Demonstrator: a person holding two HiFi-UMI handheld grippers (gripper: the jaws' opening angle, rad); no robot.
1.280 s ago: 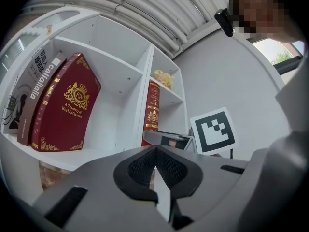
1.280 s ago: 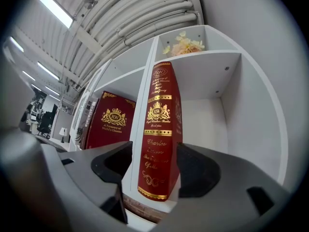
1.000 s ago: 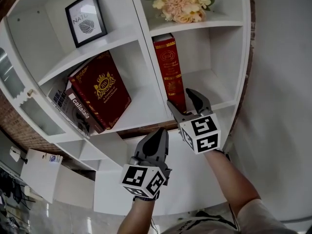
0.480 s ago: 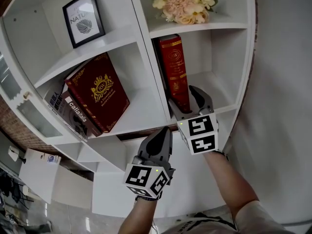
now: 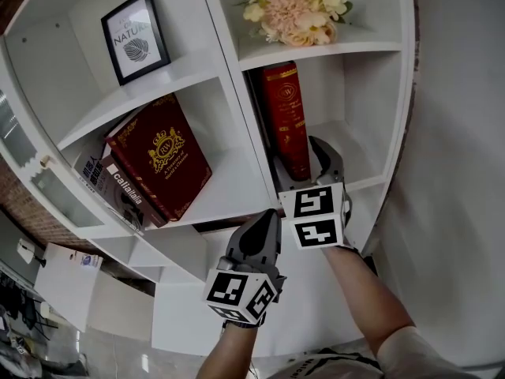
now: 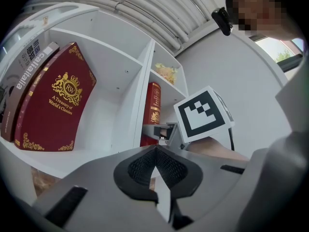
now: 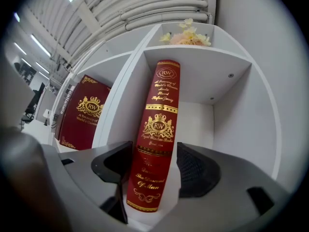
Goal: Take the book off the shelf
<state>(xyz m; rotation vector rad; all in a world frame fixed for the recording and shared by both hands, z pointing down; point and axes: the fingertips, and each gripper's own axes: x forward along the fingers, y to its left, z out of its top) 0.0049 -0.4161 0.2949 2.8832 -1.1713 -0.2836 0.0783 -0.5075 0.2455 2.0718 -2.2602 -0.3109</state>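
Your right gripper [image 7: 153, 166] straddles the upright red book [image 5: 286, 109] low on its spine, centre frame, jaws apart, not clamped. Your left gripper [image 5: 263, 219] is closed, empty, lower down.

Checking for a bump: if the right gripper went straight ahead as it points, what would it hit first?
Probably the upright red book: the right gripper holds its jaws open either side of the spine, so that spine would meet it first. Depth is hard to judge.
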